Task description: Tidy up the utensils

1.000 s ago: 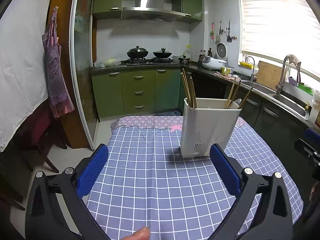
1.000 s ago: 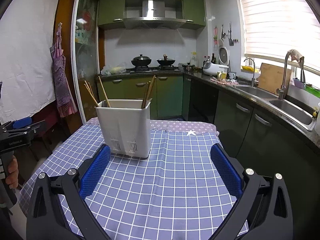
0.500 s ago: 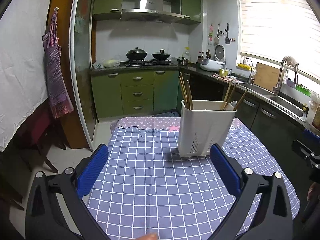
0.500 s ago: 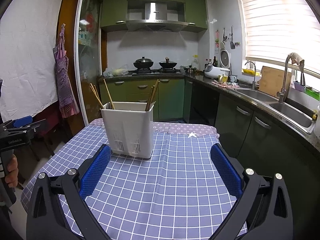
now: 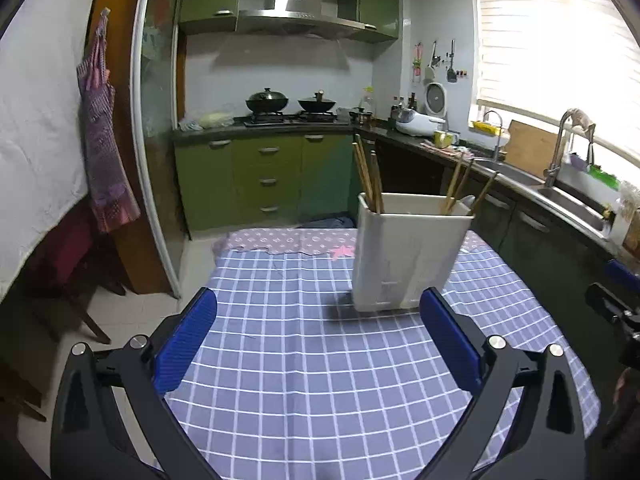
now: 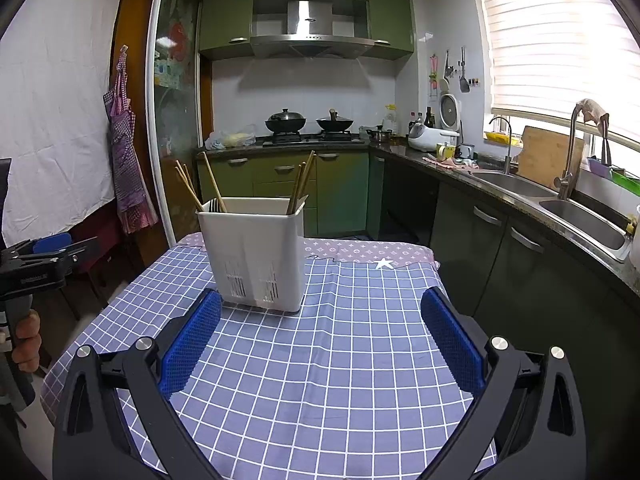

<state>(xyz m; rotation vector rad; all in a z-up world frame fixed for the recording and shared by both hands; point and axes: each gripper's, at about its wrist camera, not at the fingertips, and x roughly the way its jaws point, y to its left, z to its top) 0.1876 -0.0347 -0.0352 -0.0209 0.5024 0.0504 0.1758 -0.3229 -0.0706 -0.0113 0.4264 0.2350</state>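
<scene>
A white utensil holder (image 5: 406, 252) stands upright on the blue checked tablecloth (image 5: 304, 360), with wooden chopsticks (image 5: 370, 182) at its left end and more chopsticks (image 5: 460, 184) at its right end. It also shows in the right wrist view (image 6: 258, 252), with chopsticks (image 6: 200, 186) sticking out. My left gripper (image 5: 318, 320) is open and empty, held above the cloth short of the holder. My right gripper (image 6: 320, 324) is open and empty, with the holder just beyond its left finger (image 6: 192, 340). The left gripper shows at the left edge of the right wrist view (image 6: 44, 260).
The table edges drop off on the left (image 5: 208, 292) and right (image 6: 448, 292). Dark green kitchen cabinets (image 6: 500, 248) with a sink (image 6: 580, 216) run along the right. A stove with two pans (image 5: 288, 104) is at the back. An apron (image 5: 104, 136) hangs at left.
Both grippers have pulled back and risen slightly, so the holder looks a little farther away and lower in both views. Both stay open and empty.
</scene>
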